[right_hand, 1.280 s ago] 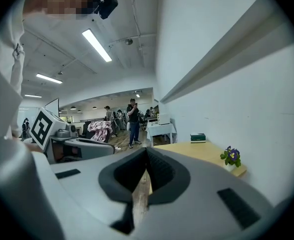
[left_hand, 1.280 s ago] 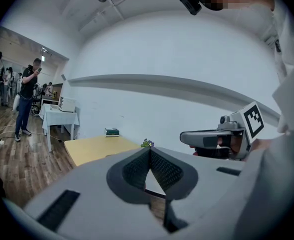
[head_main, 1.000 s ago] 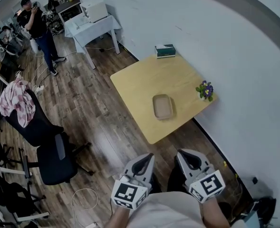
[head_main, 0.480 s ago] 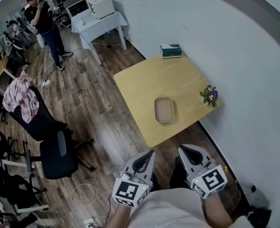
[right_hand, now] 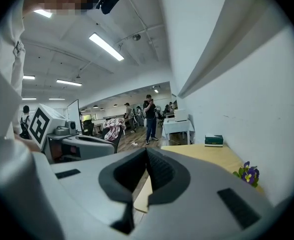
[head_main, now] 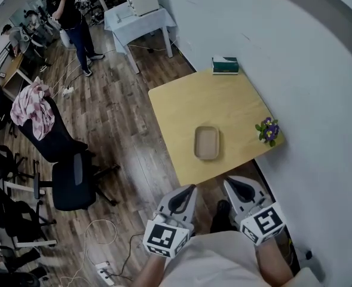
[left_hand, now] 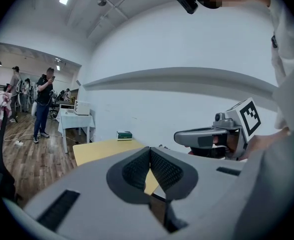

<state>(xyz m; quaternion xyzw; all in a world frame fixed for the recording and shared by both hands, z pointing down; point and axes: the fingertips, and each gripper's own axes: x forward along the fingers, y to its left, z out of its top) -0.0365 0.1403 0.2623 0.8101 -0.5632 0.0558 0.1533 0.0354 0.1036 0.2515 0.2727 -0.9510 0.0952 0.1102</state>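
**Wood floor, yellow table, both grippers clenched**

Wood-plank flooring runs under a square yellow table [head_main: 223,106] pushed against the white wall. On its near half lies a shallow tan tray [head_main: 207,143], rectangular with rounded corners, its bottom showing bare. A small plant [head_main: 269,129] with purple flowers stands at the wall-side corner. It is well apart from a green box [head_main: 225,64] at the far edge.

I hold my left gripper [head_main: 186,190] and right gripper [head_main: 232,185] low, close to my body and side by side. They point toward the table's near edge but stop short of it. Both have their jaws pressed together with nothing between them. A black office chair [head_main: 71,172] stands off to my left.
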